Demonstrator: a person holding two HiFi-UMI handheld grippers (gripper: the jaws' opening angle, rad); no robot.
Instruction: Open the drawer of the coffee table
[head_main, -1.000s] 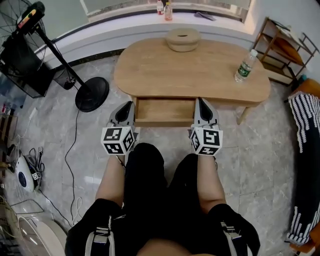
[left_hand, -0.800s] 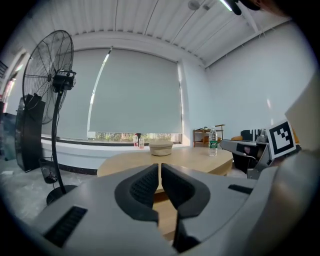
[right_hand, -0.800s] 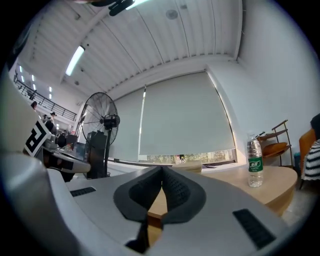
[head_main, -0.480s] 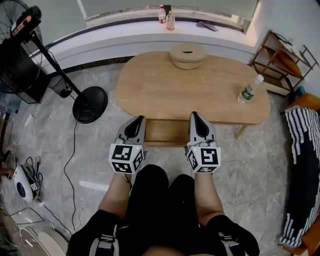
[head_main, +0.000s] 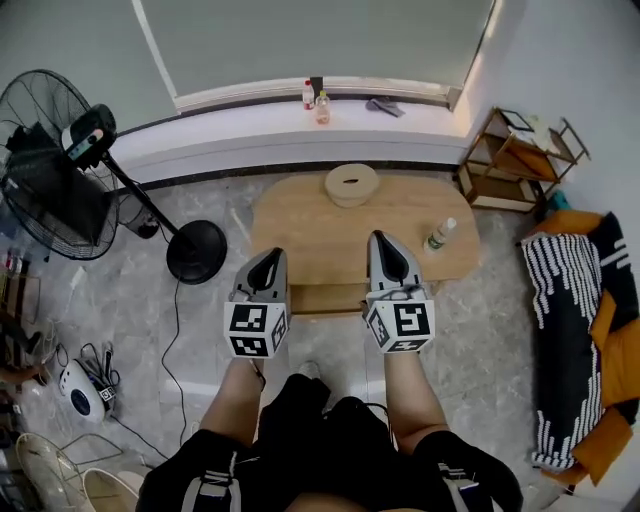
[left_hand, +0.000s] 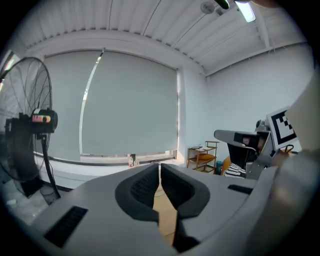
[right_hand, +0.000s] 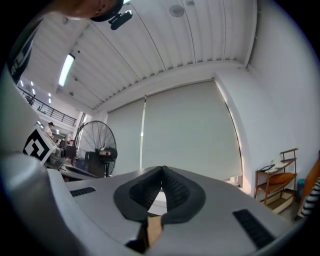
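Observation:
The oval wooden coffee table (head_main: 330, 240) stands far below in the head view. Its drawer (head_main: 325, 298) is pulled out at the near side, partly hidden between my two grippers. My left gripper (head_main: 269, 257) and right gripper (head_main: 379, 240) are held side by side, high above the table's near edge, touching nothing. In the left gripper view the left gripper (left_hand: 159, 167) has its pads together with nothing between them. The right gripper view shows the right gripper (right_hand: 161, 170) shut and empty, pointing level at the window blind.
A round wooden container (head_main: 351, 185) and a plastic bottle (head_main: 436, 235) stand on the table. A standing fan (head_main: 60, 190) with its round base (head_main: 197, 257) is at the left, a low shelf (head_main: 510, 155) at the back right, a striped cloth (head_main: 565, 340) at the right.
Both grippers have risen from the drawer front to well above the table, and the head view has risen too. The drawer stays pulled out.

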